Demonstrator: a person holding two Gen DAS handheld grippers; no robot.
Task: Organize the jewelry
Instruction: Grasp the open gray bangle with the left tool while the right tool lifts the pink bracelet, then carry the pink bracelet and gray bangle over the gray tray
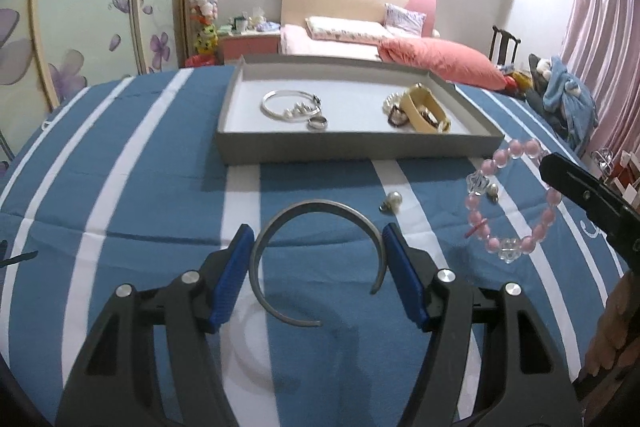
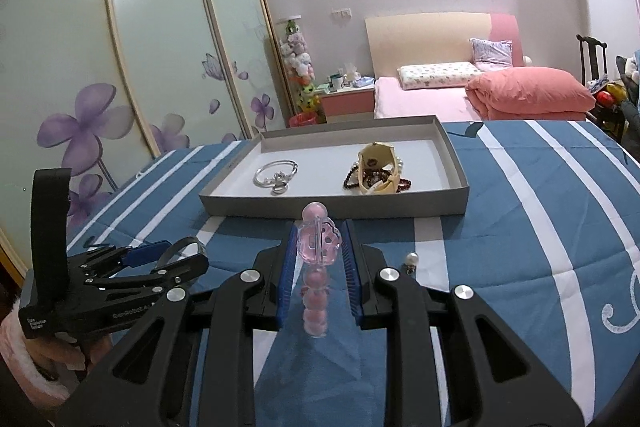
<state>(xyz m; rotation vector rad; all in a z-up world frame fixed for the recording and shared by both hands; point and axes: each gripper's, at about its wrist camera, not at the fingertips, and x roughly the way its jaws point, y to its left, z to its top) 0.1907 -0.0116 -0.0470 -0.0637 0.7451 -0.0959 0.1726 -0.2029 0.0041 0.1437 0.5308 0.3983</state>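
Note:
My left gripper (image 1: 318,241) is shut on a grey metal open bangle (image 1: 316,263), its blue pads touching both sides, held a little above the striped cloth. My right gripper (image 2: 319,251) is shut on a pink bead bracelet (image 2: 316,247) with clear flower beads; it hangs in the air in the left wrist view (image 1: 512,203). A grey tray (image 1: 352,145) lies ahead and holds a silver bangle (image 1: 290,105), a ring (image 1: 318,124) and a cream cuff (image 1: 426,109) with dark and pearl beads. The tray (image 2: 332,205) also shows in the right wrist view.
A pearl earring (image 1: 390,203) lies on the blue-and-white striped cloth (image 1: 120,187) in front of the tray; another small piece (image 1: 494,191) lies behind the bracelet. A pearl earring (image 2: 412,261) shows right of my right fingers. A bed, wardrobe and chair stand beyond.

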